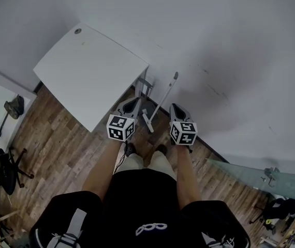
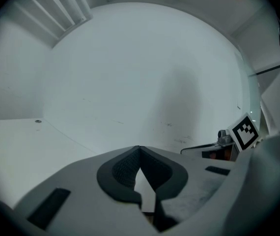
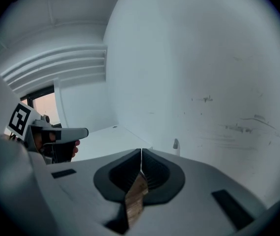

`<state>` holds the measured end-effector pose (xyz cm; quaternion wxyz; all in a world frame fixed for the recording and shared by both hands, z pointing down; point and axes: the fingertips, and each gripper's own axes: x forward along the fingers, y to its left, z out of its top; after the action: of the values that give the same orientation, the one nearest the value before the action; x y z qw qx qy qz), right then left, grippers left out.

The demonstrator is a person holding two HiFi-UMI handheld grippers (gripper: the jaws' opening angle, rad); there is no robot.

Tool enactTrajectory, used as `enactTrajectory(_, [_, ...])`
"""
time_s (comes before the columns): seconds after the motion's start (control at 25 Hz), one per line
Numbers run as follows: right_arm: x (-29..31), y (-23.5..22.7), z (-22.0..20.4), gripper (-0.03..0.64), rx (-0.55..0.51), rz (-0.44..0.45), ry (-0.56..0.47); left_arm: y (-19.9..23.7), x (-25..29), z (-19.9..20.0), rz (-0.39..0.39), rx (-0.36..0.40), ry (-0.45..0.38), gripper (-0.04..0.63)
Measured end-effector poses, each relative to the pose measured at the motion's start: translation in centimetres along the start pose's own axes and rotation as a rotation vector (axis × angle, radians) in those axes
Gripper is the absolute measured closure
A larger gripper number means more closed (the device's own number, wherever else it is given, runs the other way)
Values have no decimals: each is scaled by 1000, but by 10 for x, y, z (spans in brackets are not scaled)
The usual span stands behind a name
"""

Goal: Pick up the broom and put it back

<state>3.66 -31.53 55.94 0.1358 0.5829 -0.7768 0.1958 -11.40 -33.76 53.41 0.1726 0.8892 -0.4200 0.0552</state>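
Broom (image 1: 162,98) stands untouched; left gripper (image 2: 139,149) and right gripper (image 3: 141,151) jaws fully closed, holding nothing.

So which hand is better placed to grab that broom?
Probably the right gripper: the broom leans on the wall just beside its shut jaws and shows in its view, not in the left gripper's.

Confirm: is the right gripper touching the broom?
Apart. The right gripper view shows it: the right gripper is shut on nothing, and the broom stands clear beyond its tips.
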Motion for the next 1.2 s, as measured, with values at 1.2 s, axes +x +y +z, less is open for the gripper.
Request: enactTrajectory(1.2, [130,-93,-41,365,-88,151,119,-2,78,-51,47,6,104,578])
